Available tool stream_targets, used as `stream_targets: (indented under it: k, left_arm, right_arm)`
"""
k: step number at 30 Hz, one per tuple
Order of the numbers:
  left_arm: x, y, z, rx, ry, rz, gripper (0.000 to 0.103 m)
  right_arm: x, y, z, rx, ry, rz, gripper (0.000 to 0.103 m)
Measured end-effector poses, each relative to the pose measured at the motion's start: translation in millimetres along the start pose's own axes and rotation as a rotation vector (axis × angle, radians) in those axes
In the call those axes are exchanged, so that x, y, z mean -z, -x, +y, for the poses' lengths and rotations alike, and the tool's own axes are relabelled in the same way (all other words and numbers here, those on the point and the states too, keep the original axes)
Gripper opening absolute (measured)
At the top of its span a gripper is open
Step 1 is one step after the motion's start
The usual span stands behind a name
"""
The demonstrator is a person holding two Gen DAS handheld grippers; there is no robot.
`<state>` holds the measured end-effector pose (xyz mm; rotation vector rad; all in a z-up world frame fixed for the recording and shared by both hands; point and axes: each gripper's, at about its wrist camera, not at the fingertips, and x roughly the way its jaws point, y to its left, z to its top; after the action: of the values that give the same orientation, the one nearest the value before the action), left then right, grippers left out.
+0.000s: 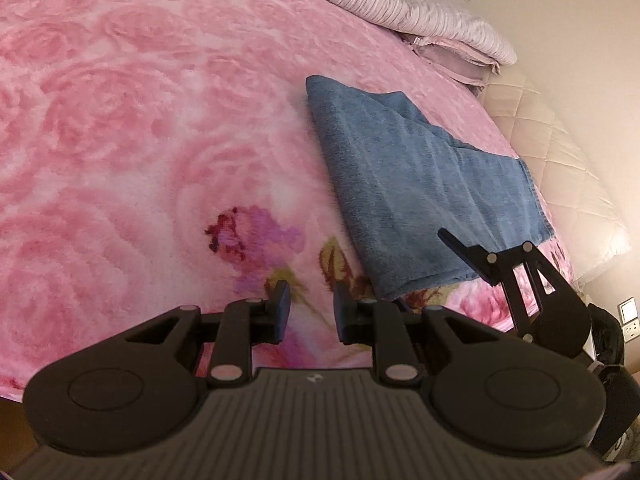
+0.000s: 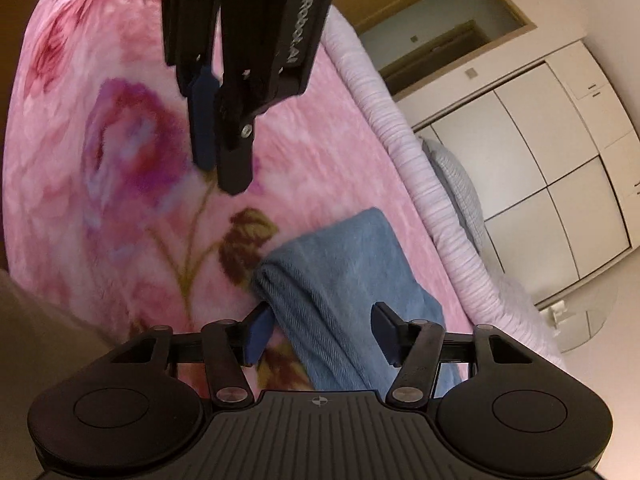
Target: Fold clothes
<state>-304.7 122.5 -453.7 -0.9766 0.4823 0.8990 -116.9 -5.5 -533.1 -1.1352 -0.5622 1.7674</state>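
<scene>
Denim-blue cloth (image 1: 424, 184) is lying on the pink floral blanket (image 1: 140, 140) as a long, narrow, layered rectangle, already doubled over itself, with a rounded fold running along one long side and the layers stacked fairly evenly. By my reading, the folding is looking well advanced: the piece is sitting flat and compact near the blanket's edge, close to the striped lilac bedding (image 1: 420, 12) at the head of the bed. Whether one more fold across its length is wanted, or whether it is lying as a finished bundle, the views are not settling; the same shape would suit a garment awaiting its last halving or one just laid down complete. No other clothes are showing on the bed. The left gripper (image 1: 310, 312) is hovering over bare blanket just beside the near end of the cloth, its jaws parted a little and gripping nothing. The right gripper (image 2: 318, 334) is hanging above the cloth's near end with its jaws spread wide, one on each side of the strip, and neither pad appears to be pinching fabric. The fabric is looking soft and fairly thick, with a twill-like weave, slightly rumpled on top where an upper layer is lying a touch askew.
</scene>
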Motion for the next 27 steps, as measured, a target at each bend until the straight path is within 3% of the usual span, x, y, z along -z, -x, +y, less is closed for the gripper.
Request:
stream_targets:
  k: [1,5,6,9,11,14,18,21,24,25,27]
  left_arm:
    - [-3.3,0.5,-1.9,0.001,0.001,-0.012,0.018]
    - [-16.6,2.6,-9.4,0.007,0.003,-0.059,0.017]
    - [-19.9,3.1,-11.3,0.008,0.004,-0.071,0.017]
    - [-34.6,3.0,-25.9,0.037,-0.019,-0.112,0.017]
    - [-47.8,-4.3,-47.8,0.087,-0.064,-0.13,0.017]
    - [-63.0,-24.2,-85.2,0.168,-0.135,-0.145,0.017]
    - [-78.4,-76.0,-140.2,0.276,-0.234,-0.125,0.018]
    - [-86.0,-123.8,-180.8,0.332,-0.288,-0.096,0.018]
    - [-86.0,-172.1,-213.3,0.338,-0.332,-0.053,0.018]
    - [-83.8,-184.7,-221.1,0.328,-0.346,-0.028,0.018]
    - [-77.9,-197.8,-227.7,0.325,-0.376,0.004,0.018]
  right_arm:
    - [0.8,-2.2,-3.0,-0.014,-0.02,-0.006,0.033]
    - [8.0,2.2,-29.4,-0.049,-0.188,-0.073,0.021]
    - [8.9,6.0,-43.8,-0.06,-0.283,-0.094,0.019]
    - [26.7,22.9,-116.5,-0.109,-0.748,-0.172,0.018]
    - [58.8,42.6,-170.9,-0.128,-1.099,-0.232,0.018]
    - [123.4,72.2,-227.8,-0.078,-1.471,-0.315,0.018]
    - [208.9,98.7,-262.8,0.087,-1.727,-0.317,0.018]
    - [274.9,99.4,-267.2,0.221,-1.897,-0.235,0.018]
    - [343.3,80.9,-257.1,0.283,-2.186,-0.096,0.021]
    - [359.0,85.3,-254.9,0.26,-2.262,-0.131,0.023]
    - [361.8,87.9,-251.7,0.226,-2.307,-0.254,0.04]
